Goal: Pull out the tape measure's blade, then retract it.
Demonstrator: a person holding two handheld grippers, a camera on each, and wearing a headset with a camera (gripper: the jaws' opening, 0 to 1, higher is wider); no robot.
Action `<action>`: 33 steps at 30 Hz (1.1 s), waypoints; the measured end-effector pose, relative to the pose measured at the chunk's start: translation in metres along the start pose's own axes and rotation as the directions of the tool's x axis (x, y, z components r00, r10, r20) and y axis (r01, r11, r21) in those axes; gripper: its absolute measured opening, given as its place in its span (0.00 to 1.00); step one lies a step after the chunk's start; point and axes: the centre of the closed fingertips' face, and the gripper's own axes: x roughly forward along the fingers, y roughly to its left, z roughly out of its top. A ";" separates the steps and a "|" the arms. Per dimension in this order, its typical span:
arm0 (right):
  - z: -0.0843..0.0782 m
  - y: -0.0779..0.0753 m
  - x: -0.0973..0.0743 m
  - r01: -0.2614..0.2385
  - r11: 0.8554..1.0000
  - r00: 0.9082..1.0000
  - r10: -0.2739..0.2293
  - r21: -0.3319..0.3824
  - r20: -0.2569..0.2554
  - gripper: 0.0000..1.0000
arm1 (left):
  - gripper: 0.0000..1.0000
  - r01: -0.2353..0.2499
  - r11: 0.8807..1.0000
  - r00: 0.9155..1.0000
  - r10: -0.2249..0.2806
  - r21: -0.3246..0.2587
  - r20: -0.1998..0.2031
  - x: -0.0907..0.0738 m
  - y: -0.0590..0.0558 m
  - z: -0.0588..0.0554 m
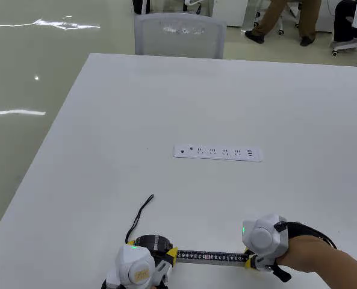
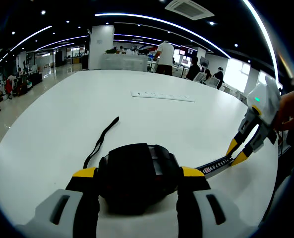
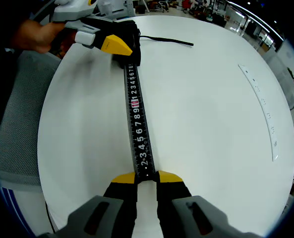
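Observation:
The black tape measure case (image 2: 137, 173) sits on the white table between the yellow-tipped jaws of my left gripper (image 2: 138, 174), which is shut on it. In the head view the case (image 1: 155, 244) lies at the near edge under the left gripper (image 1: 160, 260). Its blade (image 3: 138, 129), black with white numbers, runs out flat across the table to my right gripper (image 3: 147, 177), which is shut on the blade's end. The blade (image 1: 211, 257) spans between both grippers, with the right gripper (image 1: 250, 260) at its right end. A black wrist strap (image 1: 139, 215) trails from the case.
A white power strip (image 1: 218, 152) lies mid-table, beyond the tape. A grey chair back (image 1: 179, 35) stands at the far edge of the table (image 1: 256, 102). People stand and sit in the room behind. The near table edge is close under both grippers.

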 end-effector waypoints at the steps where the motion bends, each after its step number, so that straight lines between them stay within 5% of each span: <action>1: 0.000 0.000 0.000 0.000 1.000 1.000 0.000 0.001 0.000 0.14 | 0.59 0.001 1.000 1.000 -0.001 -0.001 0.000 0.000 0.000 0.000; 33: 0.013 -0.001 0.009 -0.004 1.000 1.000 0.004 -0.010 0.011 0.14 | 0.59 0.016 1.000 1.000 -0.017 -0.010 -0.002 -0.007 -0.003 0.004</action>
